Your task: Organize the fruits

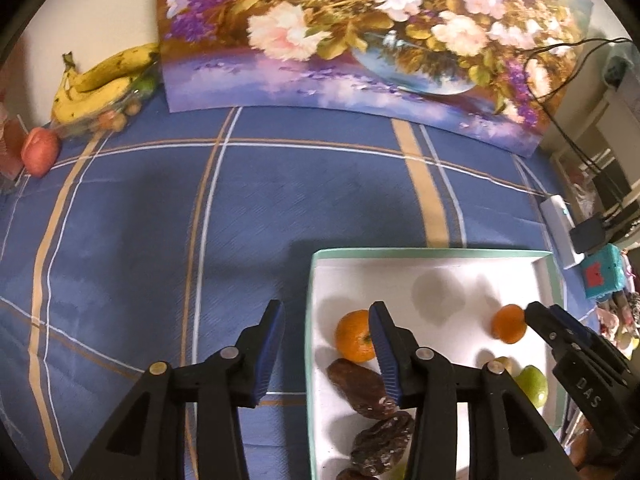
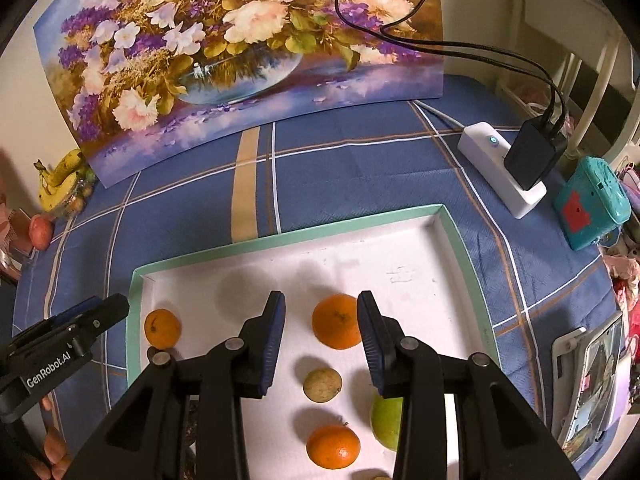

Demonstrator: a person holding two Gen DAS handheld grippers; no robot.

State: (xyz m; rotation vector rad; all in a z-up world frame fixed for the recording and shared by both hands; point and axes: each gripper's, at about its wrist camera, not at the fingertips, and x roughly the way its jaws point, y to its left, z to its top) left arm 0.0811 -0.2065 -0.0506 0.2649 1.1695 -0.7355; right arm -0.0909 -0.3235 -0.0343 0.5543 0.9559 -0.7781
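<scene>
A white tray with a mint-green rim [image 2: 288, 240] [image 1: 432, 253] lies on the blue checked cloth. It holds three mandarins: one by its left wall [image 2: 162, 328] [image 1: 354, 335], one in the middle [image 2: 337, 321] [image 1: 509, 323], one nearer me [image 2: 333, 446]. Also in it are a small brownish round fruit [image 2: 322, 385], a green fruit [image 2: 387, 422] [image 1: 532, 385] and dark dates [image 1: 360, 388]. My right gripper [image 2: 321, 338] is open over the tray, fingers either side of the middle mandarin without touching. My left gripper [image 1: 327, 346] is open and empty over the tray's left rim.
Bananas [image 1: 102, 80] with small fruits and a red apple [image 1: 40, 151] lie at the far left. A flower painting [image 2: 248, 52] stands at the back. A white power strip with a black charger [image 2: 516, 168], a teal box [image 2: 590, 204] and a phone [image 2: 592, 384] lie at the right.
</scene>
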